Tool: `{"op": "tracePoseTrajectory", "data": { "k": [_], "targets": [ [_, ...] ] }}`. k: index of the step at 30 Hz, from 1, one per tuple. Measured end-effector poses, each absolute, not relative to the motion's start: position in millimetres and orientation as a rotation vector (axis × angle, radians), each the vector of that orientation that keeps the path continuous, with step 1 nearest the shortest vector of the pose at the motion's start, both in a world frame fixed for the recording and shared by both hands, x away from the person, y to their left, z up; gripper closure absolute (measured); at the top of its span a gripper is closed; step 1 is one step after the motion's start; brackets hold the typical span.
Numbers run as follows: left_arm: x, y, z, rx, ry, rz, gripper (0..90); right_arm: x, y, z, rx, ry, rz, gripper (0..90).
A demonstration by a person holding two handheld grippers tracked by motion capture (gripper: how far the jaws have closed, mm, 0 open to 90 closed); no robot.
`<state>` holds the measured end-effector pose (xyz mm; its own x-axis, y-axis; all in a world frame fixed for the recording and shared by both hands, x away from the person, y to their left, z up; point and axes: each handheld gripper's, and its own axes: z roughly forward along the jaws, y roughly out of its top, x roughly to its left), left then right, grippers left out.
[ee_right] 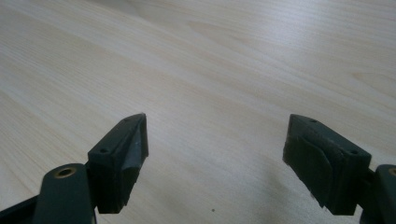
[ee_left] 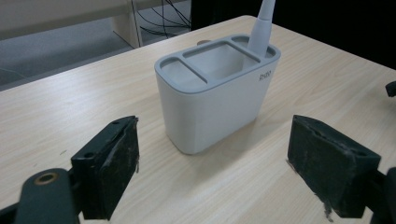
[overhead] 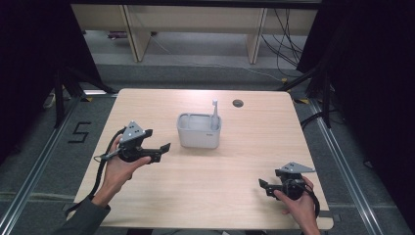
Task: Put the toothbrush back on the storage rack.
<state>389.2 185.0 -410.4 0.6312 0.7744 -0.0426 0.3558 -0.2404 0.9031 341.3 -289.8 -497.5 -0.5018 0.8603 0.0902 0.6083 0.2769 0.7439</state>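
A white holder with a grey slotted top (overhead: 198,130) (ee_left: 218,88) stands upright at the middle of the table. A white toothbrush (overhead: 214,115) (ee_left: 262,29) sticks up from its right end slot. My left gripper (overhead: 159,147) (ee_left: 212,170) hovers just left of the holder, pointing at it, open, its jaws wide apart with nothing between them. My right gripper (overhead: 263,186) (ee_right: 215,161) is near the table's front right corner, open over bare wood, its jaws pointing left.
The light wooden table (overhead: 235,166) has a round cable hole (overhead: 238,103) at the back. Beyond it are desk legs and cables on the floor. A tape mark "5" (overhead: 78,132) lies on the floor at the left.
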Motion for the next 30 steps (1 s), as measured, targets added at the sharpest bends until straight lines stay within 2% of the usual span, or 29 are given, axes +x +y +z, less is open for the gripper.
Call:
{"op": "tracePoseTrajectory", "data": {
  "k": [30],
  "targets": [
    [351,209,-443,1.871,0.868,0.495,15.6,341,-288,-496,1.318,2.231,1.051,22.6]
  ]
}}
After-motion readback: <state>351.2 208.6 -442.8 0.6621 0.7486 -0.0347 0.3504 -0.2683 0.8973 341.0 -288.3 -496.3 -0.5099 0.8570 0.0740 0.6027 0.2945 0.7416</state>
